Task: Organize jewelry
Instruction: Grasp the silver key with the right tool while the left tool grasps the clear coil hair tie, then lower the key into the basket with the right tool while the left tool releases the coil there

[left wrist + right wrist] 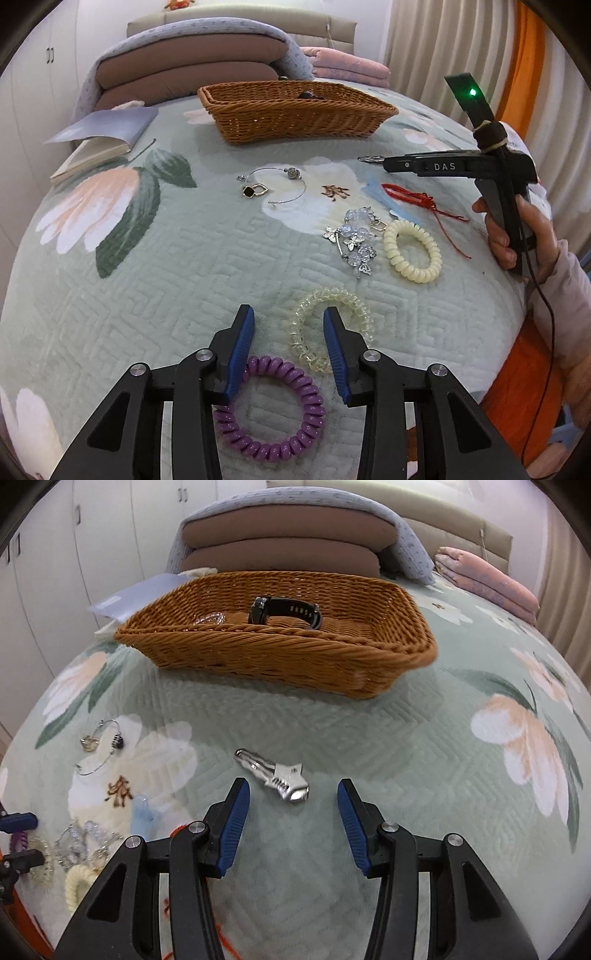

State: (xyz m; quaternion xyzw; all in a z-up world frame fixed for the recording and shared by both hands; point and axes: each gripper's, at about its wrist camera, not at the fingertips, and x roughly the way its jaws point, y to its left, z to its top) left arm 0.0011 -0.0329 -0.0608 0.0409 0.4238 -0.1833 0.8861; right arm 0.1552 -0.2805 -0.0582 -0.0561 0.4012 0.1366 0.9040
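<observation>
Left gripper (pixel 289 325) gapes, empty, over the clear hair tie (pixel 330 329); right gripper (pixel 293 797) gapes, seemingly untouching, around the silver clip (pixel 275 775) at twelve o'clock.

Both cameras look along their own fingers, low over the bed (pixel 147 266) and toward the basket (pixel 295 114). The left wrist view sits farther from the basket and left of the other, near the hair ties, with the basket small at the far side. The right wrist view is much nearer the basket (pixel 280 657), which fills its upper middle. Both views share the basket, the pillows behind it and the jewelry between.
</observation>
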